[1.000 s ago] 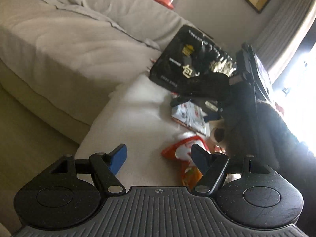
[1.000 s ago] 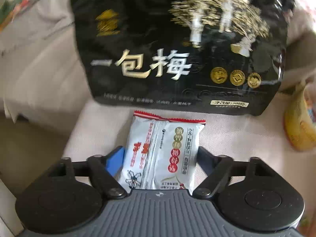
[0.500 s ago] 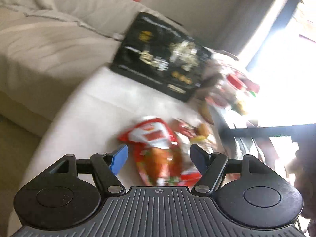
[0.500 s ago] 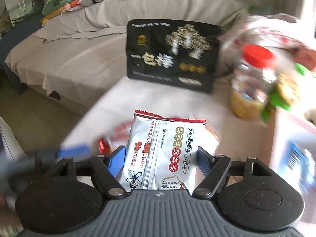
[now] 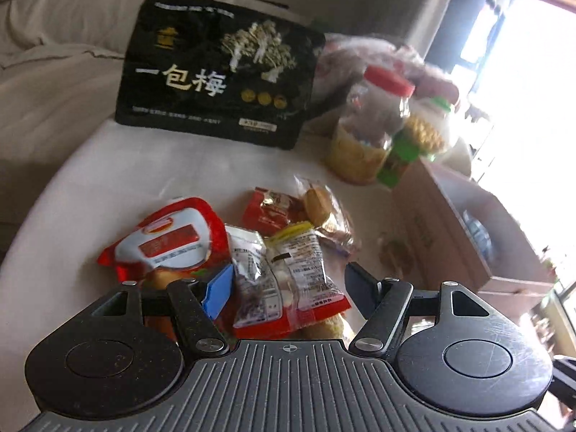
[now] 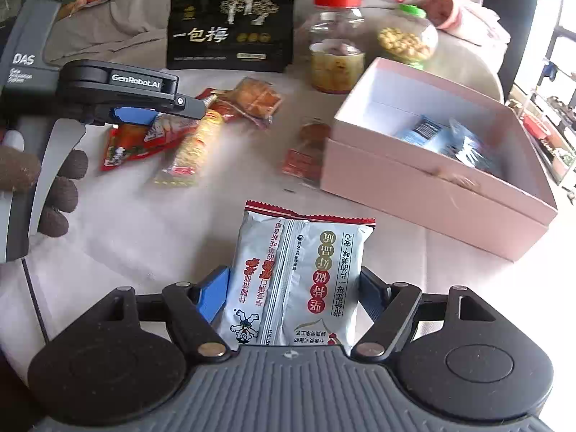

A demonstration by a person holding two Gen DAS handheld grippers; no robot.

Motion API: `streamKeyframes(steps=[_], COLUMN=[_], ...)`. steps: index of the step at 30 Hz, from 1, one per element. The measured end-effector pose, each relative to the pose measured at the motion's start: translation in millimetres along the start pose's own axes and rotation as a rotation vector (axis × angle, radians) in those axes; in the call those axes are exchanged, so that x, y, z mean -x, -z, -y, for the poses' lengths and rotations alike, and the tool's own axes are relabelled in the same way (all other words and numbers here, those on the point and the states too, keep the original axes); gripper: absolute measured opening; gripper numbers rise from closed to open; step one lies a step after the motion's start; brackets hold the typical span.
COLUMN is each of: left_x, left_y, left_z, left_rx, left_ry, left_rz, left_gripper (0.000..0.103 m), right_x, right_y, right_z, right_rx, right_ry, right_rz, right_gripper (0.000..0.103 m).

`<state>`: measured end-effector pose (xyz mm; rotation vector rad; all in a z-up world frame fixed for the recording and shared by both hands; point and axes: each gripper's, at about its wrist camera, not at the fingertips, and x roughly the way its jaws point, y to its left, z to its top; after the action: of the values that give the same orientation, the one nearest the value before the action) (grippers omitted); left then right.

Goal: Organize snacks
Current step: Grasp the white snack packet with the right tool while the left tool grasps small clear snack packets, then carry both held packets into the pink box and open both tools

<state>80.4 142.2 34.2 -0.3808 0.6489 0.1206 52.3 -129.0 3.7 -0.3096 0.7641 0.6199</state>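
Your right gripper pinches the silver-white foil snack packet; your left gripper fingers are spread over red-trimmed clear snack packs, pink cardboard box at 2 o'clock.

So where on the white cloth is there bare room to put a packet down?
Bare cloth lies between the held silver snack packet and the pile of loose red and yellow snack packets, left of the pink cardboard box. Another bare strip lies before the big black bag. It is crowded around the red-lidded clear jar.
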Motion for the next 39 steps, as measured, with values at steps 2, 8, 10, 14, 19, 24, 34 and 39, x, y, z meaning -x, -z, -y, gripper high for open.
streamKeyframes(steps=[2, 8, 10, 14, 19, 24, 34, 39], left_x=[-4, 1, 6, 21, 57, 81, 86, 94], left_y=[0, 1, 3, 13, 35, 59, 89, 93], left_z=[4, 7, 6, 1, 15, 32, 74, 110], left_rx=[-0.01, -0.007, -0.005, 0.019, -0.047, -0.127, -0.223, -0.317], left_ry=[-0.012, -0.017, 0.001, 0.062, 0.148, 0.217, 0.232, 0.262], left_rz=[-0.009, -0.017, -0.02, -0.051, -0.083, -0.144, -0.227, -0.215], left_gripper=[0.073, 0.068, 0.066, 0.063, 0.062, 0.062, 0.062, 0.062], right_x=[2, -2, -2, 0, 3, 14, 61, 86], right_y=[4, 13, 13, 15, 16, 21, 46, 58], right_z=[5, 13, 14, 13, 13, 18, 39, 52], right_rx=[-0.019, -0.051, -0.059, -0.061, -0.064, -0.081, -0.114, -0.126], right_ry=[0.0, 0.022, 0.026, 0.036, 0.04, 0.03, 0.069, 0.091], right_rz=[0.012, 0.039, 0.046, 0.054, 0.055, 0.06, 0.126, 0.18], right_gripper=[0.076, 0.076, 0.076, 0.076, 0.076, 0.076, 0.076, 0.076])
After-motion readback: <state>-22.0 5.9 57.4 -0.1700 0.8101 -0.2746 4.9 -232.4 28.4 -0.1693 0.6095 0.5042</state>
